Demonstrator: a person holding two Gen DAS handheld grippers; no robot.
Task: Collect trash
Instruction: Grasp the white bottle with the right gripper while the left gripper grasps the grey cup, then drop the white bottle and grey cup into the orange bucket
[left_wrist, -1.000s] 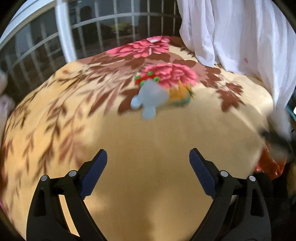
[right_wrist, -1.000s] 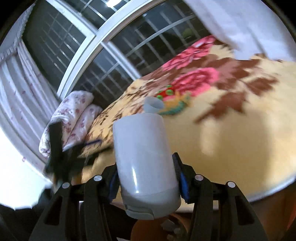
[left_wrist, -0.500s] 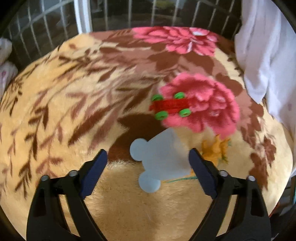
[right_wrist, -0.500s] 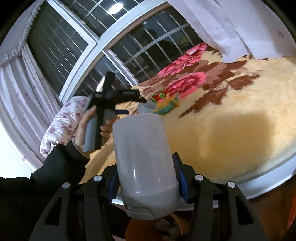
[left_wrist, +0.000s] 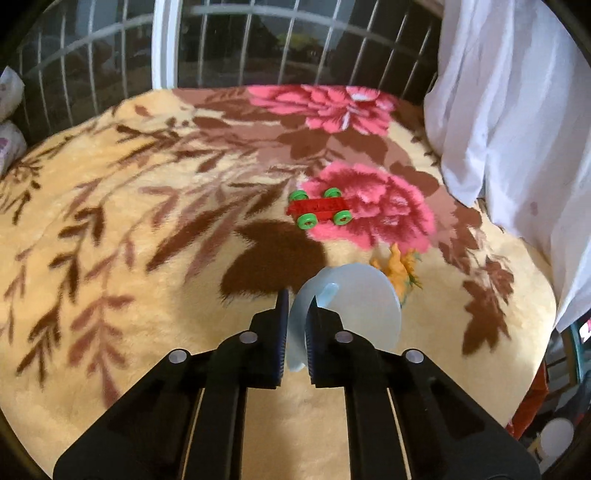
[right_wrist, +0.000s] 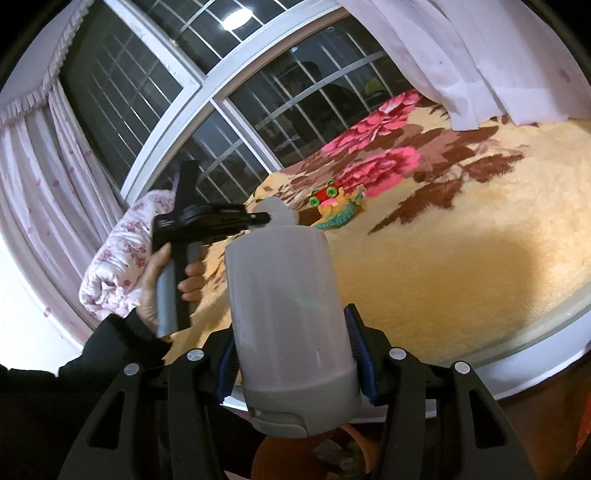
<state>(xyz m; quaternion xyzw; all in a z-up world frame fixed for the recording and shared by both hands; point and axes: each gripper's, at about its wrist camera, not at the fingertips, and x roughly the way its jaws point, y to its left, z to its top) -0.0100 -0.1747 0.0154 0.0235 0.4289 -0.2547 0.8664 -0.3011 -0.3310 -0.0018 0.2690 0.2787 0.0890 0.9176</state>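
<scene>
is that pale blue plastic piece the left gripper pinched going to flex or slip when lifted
The pale blue plastic piece looks thin and translucent, so probably light and somewhat bendy. The left gripper pinches only its edge, so it may pivot. Its smooth surface could slip.

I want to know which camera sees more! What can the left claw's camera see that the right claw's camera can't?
Only the left wrist view shows the left claw from behind, pinching the pale blue plastic piece.

Only the right wrist view shows the right claw squeezing a grey bottle, plus the person's hand.

Both show the flowery blanket, the red toy car and the window bars.
</scene>
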